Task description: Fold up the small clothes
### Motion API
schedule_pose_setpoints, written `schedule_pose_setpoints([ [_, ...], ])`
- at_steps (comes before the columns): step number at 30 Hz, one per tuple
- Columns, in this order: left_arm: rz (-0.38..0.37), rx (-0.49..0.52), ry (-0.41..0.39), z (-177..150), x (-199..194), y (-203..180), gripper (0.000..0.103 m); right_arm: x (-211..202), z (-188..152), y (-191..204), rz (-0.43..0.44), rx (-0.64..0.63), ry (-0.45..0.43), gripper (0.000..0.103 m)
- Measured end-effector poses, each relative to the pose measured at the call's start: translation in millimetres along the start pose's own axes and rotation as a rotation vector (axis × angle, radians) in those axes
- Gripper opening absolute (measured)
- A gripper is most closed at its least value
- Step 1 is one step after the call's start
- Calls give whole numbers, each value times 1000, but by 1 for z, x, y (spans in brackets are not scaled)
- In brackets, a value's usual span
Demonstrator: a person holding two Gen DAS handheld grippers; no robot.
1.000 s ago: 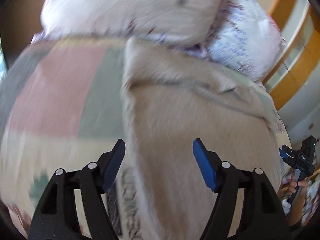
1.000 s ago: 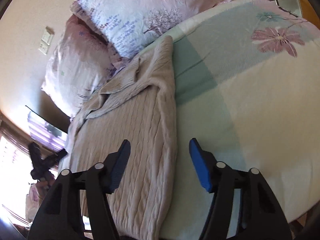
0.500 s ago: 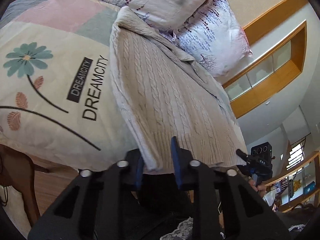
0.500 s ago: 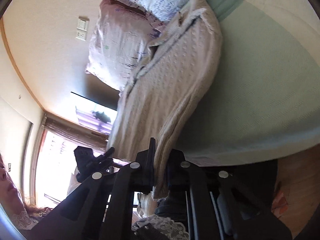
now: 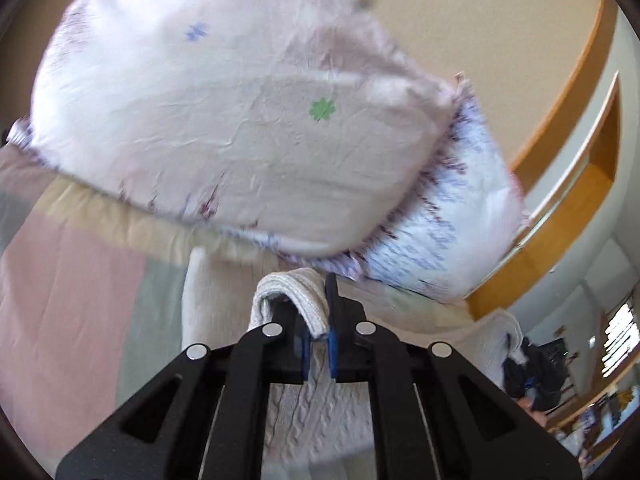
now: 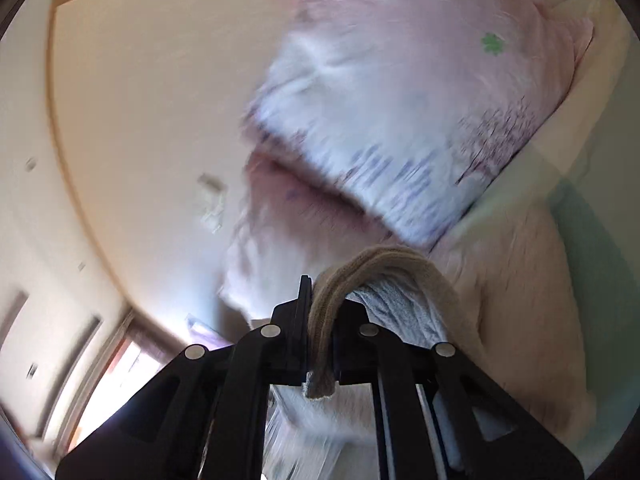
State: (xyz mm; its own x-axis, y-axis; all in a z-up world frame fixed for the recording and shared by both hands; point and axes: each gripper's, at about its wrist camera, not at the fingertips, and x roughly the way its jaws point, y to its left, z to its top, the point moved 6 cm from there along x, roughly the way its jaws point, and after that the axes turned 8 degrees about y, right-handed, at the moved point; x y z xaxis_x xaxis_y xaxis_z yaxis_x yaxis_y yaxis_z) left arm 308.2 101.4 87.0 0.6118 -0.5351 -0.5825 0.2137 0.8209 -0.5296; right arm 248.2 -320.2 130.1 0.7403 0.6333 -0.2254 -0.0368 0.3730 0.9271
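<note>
Both grippers lift a knit sweater's hem over the bed.
The left gripper (image 5: 318,346) and right gripper (image 6: 320,354) jaws clench the beige sweater (image 5: 224,300) near the pillows (image 5: 224,120).

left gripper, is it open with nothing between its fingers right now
No, the left gripper is shut on the ribbed hem of the beige cable-knit sweater, which loops up out of the blue pads.

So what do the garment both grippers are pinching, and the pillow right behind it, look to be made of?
The sweater looks like a thick, soft, matte beige cable knit, wool or acrylic I cannot tell: raised twisted ribs, and a ribbed hem rolled over the left gripper. The pillow cover looks like thin woven cotton or similar: fine creases, small printed clovers.
</note>
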Motion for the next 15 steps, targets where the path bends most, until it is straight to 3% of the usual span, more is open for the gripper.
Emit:
schedule_pose_setpoints([
  [1, 42, 6, 25, 9, 21, 3, 11, 21, 15, -20, -64, 38, 1, 10],
  [2, 93, -6, 60, 15, 43, 11, 12, 39, 24, -38, -146, 65, 20, 21],
  [3, 133, -37, 90, 17, 56, 22, 26, 57, 30, -61, -274, 93, 66, 46],
  [4, 156, -79, 113, 17, 62, 33, 43, 61, 28, -71, -334, 106, 91, 59],
  [5, 138, -126, 116, 17, 60, 44, 50, 62, 27, -80, -378, 122, 107, 69],
  [7, 69, -154, 100, 17, 44, 56, 71, 49, 26, -79, -357, 71, 77, 85],
  [8, 60, -156, 114, 15, 36, 63, 72, 39, 26, -76, -365, 33, 51, 94],
  [10, 34, -169, 163, 6, 29, 75, 72, 26, 27, -73, -371, -17, 15, 95],
  [15, -18, -186, 291, -20, 40, 82, 71, 21, 19, -78, -334, 7, 75, 95],
])
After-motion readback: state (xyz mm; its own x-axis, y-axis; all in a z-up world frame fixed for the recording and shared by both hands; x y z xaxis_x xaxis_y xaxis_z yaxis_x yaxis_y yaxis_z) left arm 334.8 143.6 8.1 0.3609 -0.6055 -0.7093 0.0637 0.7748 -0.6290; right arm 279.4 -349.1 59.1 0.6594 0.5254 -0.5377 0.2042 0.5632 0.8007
